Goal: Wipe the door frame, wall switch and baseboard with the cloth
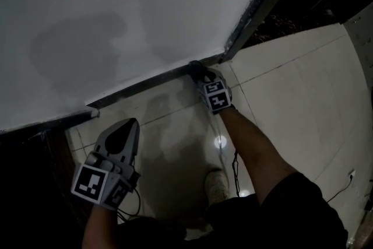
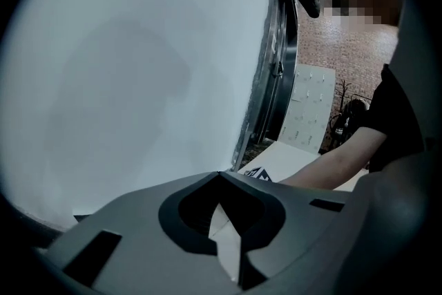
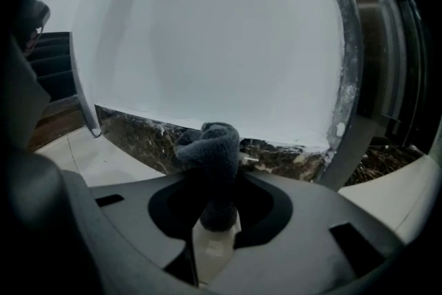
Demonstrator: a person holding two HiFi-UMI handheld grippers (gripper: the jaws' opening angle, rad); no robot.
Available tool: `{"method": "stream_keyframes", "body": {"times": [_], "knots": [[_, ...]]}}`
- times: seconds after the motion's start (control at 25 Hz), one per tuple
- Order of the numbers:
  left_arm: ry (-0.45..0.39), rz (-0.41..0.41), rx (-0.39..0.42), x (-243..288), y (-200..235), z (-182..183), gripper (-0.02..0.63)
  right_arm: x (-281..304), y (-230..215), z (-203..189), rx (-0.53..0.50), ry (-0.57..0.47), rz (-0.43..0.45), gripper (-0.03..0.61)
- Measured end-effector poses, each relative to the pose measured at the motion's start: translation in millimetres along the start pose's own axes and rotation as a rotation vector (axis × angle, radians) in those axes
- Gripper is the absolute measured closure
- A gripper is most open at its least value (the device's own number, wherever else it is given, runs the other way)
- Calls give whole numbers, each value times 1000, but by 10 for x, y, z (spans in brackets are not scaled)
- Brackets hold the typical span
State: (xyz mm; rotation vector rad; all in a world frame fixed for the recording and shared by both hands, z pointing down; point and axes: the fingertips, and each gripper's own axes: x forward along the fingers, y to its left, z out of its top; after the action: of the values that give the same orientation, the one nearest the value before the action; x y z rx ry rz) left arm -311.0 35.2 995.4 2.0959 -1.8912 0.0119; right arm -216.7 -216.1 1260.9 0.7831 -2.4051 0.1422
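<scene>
The right tool [image 3: 215, 221] pinches a grey cloth [image 3: 213, 152] between its jaws. The cloth's bunched end sticks out ahead of them, right at the dark, speckled baseboard [image 3: 135, 129]. In the head view this tool [image 1: 197, 71] is down at the corner where the baseboard [image 1: 145, 86] meets the door frame [image 1: 252, 19]. The cube [image 1: 214, 94] behind its tip carries black-and-white square markers, the only print that can be made out.

The left tool [image 2: 222, 235] has its jaws pressed together with nothing between them. It hangs over the pale floor tiles [image 1: 291, 84], well apart from the right one, pointing at the baseboard without touching it. Its cube [image 1: 93, 182] shows the same kind of marker.

The white wall [image 1: 116, 14] above the baseboard is plain, with soft shadows on it. A shoe [image 1: 215, 183] stands on the tiles between the two arms.
</scene>
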Motion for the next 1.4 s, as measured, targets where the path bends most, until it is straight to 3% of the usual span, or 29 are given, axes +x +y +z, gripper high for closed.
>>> {"method": "stream_keyframes", "body": {"times": [0.68, 0.92, 1.08, 1.24, 1.4], "knots": [[7, 16, -37, 21, 69, -65, 611, -124, -658, -230, 70, 36, -151, 483], [-19, 25, -28, -92, 135, 7, 611, -219, -699, -201, 53, 55, -155, 483], [-60, 40, -28, -260, 229, 101, 611, -395, -587, 29, 7, 20, -109, 483], [-127, 67, -35, -533, 348, 249, 611, -912, -395, 513, 104, -79, -76, 483], [-148, 127, -11, -834, 355, 851, 611, -1780, -168, 1224, 121, -93, -28, 483]]}}
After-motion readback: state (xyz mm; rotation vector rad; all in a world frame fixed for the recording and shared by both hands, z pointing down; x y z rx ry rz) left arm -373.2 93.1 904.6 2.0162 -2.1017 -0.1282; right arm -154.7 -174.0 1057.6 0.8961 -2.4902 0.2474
